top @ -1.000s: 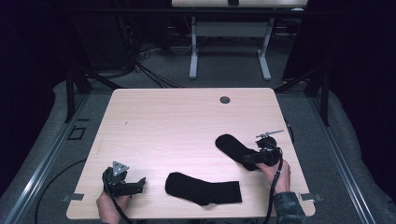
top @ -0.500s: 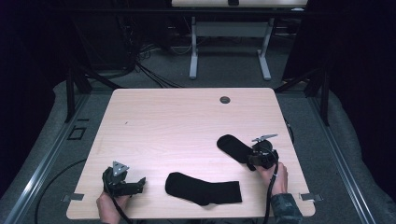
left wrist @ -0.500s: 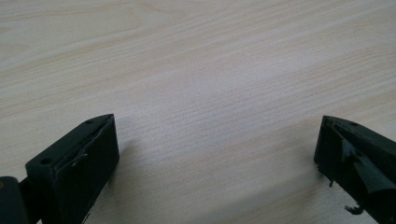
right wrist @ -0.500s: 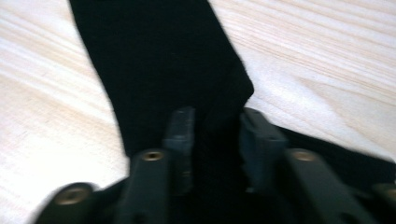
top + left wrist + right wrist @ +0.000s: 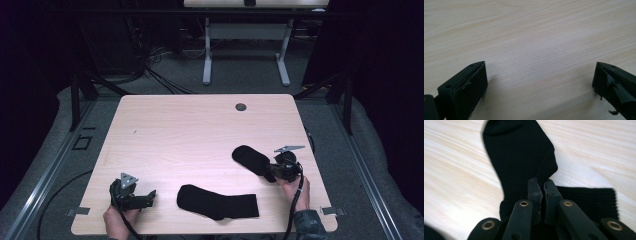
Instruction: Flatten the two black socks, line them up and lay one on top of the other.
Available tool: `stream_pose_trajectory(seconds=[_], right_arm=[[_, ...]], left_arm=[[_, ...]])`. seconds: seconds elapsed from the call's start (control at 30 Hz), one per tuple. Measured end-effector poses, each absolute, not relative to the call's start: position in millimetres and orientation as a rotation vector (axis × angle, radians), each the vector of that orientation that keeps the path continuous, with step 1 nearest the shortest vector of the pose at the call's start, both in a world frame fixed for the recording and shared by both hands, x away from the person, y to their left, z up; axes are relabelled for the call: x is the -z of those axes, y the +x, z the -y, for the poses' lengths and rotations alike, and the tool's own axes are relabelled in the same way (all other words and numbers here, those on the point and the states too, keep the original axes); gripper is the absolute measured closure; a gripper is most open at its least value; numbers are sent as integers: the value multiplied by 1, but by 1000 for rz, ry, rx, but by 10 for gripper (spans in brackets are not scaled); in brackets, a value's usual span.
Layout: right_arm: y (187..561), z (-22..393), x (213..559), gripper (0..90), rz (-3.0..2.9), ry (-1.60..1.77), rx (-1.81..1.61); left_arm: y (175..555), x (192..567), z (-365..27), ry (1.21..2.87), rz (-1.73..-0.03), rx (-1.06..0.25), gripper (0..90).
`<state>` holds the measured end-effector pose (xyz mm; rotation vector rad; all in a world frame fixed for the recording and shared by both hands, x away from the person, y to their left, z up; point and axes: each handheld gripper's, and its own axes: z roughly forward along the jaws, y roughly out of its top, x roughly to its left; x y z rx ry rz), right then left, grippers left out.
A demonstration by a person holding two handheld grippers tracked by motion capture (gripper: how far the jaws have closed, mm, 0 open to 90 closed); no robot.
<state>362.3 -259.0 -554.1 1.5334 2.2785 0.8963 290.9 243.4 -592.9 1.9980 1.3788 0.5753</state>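
Left hand-held gripper (image 5: 150, 194): we see its black jaws spread wide apart, nothing between them, low over the pale wooden tabletop (image 5: 200, 135).
Left hand (image 5: 118, 222): grips it from the near edge.
Right hand-held gripper (image 5: 270, 172): jaws pressed together, pinching a black knitted sock (image 5: 252, 160).
Right hand (image 5: 297, 192): wrapped around its rear.

The pale wooden worktop (image 5: 200, 145) is bright under light from above, and the room around it is very dark (the floor and far corners almost vanish). The high view looks soft and a little grainy. In the left gripper view the wood grain is sharp, with a soft shadow beside the near jaws. In the right gripper view the black knitted sock (image 5: 521, 157) looks blurry at its top edge, and the wood looks streaky.
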Motion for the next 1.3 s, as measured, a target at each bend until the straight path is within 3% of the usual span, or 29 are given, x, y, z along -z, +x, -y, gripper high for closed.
stream_pose_trajectory(seconds=[0.43, 0.8, 0.83, 0.9, 1.03, 1.3], right_arm=[[358, 192, 521, 859, -2448, 1293, -1009], [360, 137, 542, 837, -2641, 1133, -1002], [360, 134, 547, 813, -2666, 1133, -987], [362, 131, 554, 653, -2685, 1150, -953], [360, 144, 549, 429, -2673, 1158, -1025], [354, 206, 518, 384, -2448, 1315, -1091]], left_arm=[[291, 593, -243, 1997, -1379, -576, 0], [291, 593, -243, 1998, -1379, -576, 0], [291, 593, -243, 1997, -1379, -576, 0], [291, 593, -243, 1998, -1379, -575, 0], [292, 593, -244, 2010, -1357, -561, 0], [324, 568, -225, 2068, -1238, -481, 1]])
